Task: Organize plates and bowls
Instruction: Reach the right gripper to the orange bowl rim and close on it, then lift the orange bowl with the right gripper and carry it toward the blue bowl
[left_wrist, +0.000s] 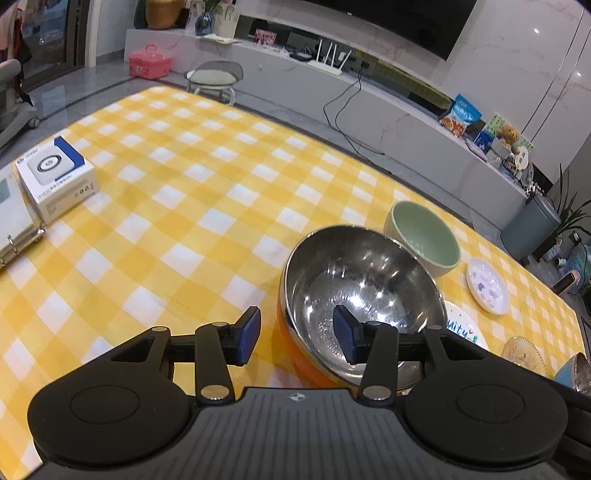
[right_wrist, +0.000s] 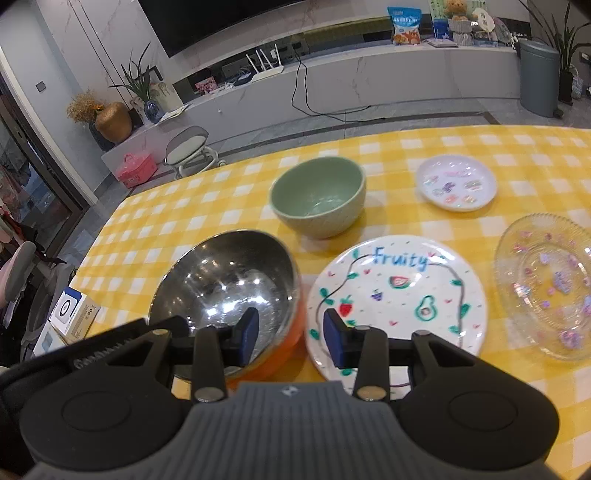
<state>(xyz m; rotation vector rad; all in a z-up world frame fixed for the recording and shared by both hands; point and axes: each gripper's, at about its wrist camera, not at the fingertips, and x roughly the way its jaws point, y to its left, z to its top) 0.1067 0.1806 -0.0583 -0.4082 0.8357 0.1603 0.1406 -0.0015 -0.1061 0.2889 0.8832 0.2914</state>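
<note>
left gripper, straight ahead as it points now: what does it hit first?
Most likely the steel bowl. The left gripper is open, straddling the bowl's near-left rim: one finger shows against the inside, the other outside. Depth is unclear, so contact may come low on the rim.

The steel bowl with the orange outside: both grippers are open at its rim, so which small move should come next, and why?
Probably close the left gripper on the near rim of the steel bowl. Its jaws stand open with one pad inside the bowl and one outside. The right gripper is also open, astride the opposite rim beside the Fruity plate. Once held, the bowl could go toward the green bowl.
</note>
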